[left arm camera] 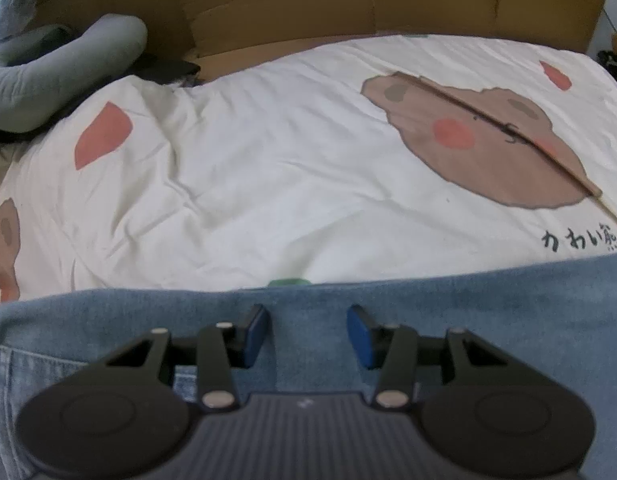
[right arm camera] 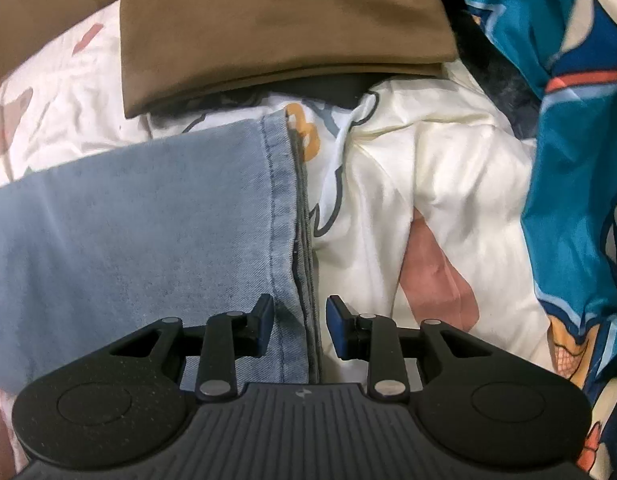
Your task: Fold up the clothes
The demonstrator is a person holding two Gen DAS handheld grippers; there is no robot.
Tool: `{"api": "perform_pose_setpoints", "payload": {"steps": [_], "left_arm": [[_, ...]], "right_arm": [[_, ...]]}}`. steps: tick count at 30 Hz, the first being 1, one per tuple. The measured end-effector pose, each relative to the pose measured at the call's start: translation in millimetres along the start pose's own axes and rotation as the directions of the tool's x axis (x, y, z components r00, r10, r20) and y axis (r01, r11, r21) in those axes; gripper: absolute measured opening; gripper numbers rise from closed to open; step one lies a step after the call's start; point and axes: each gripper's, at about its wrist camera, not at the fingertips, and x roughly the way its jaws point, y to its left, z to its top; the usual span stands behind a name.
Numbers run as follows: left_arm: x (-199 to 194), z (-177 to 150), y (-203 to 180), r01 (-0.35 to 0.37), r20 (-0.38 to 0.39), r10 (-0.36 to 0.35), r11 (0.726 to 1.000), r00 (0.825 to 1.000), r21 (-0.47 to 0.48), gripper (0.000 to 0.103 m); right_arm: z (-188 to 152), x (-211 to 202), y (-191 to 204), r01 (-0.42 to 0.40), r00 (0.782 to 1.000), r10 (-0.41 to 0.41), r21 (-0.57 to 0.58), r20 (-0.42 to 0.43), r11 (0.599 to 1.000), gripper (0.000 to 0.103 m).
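Light blue jeans [left arm camera: 428,312] lie flat on a white bed cover [left arm camera: 268,168]. My left gripper [left arm camera: 307,334] is open just above the denim near its far edge, with a back pocket at its lower left. In the right wrist view the jeans [right arm camera: 148,220] show stacked leg hems at their right edge. My right gripper [right arm camera: 300,330] is open, its jaws straddling that hem edge without closing on it.
A folded brown garment [right arm camera: 284,28] lies beyond the jeans. A teal patterned cloth [right arm camera: 580,140] is heaped at the right. Cardboard [left arm camera: 348,4] stands behind the bed, a grey plush [left arm camera: 60,68] at far left, a thin stick [left arm camera: 520,136] across the bear print.
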Motion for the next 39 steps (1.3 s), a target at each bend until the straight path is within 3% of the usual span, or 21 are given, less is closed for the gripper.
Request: {"api": "perform_pose_setpoints", "payload": {"steps": [5,11,18,27,31,35,39], "left_arm": [[0.2,6.5,-4.0,-0.028,-0.035,0.028,1.0,0.999,0.005,0.052],[-13.1,6.7,-1.9,-0.045,-0.052,0.042,0.997,0.998,-0.056,0.05],[-51.8,-1.7,-14.2,-0.027,-0.051,0.023,0.997,0.998,-0.067,0.05],[-110.9,-28.2,-17.6,-0.033,-0.061,0.024,0.987,0.998,-0.157,0.053],[-133.9,-49.1,-17.5,-0.046,-0.083,0.033,0.985,0.996,-0.169,0.053],[-151.4,-71.9,-15.7,-0.059,-0.119,0.035,0.976,0.992,-0.208,0.053],[-160.1,-89.2,-15.4,-0.081,-0.147,0.046,0.967,0.988,-0.241,0.053]], "right_arm": [[-15.1,-7.1,-12.0,-0.033,0.999,0.034,0.061,-0.015,0.998,0.04],[-33.1,-19.4,-18.3,-0.094,0.996,0.094,0.157,0.003,0.983,0.044],[-50.5,-22.8,-22.9,-0.152,0.988,0.149,0.259,0.032,0.954,0.05],[-67.3,-17.6,-35.3,-0.216,0.976,0.207,0.328,0.061,0.92,0.058],[-71.0,-20.8,-34.4,-0.225,0.974,0.208,0.339,0.085,0.914,0.058],[-76.6,-33.0,-32.4,-0.182,0.981,0.146,0.338,0.131,0.923,0.058],[-86.2,-28.1,-30.9,-0.176,0.983,0.147,0.344,0.11,0.922,0.058]]}}
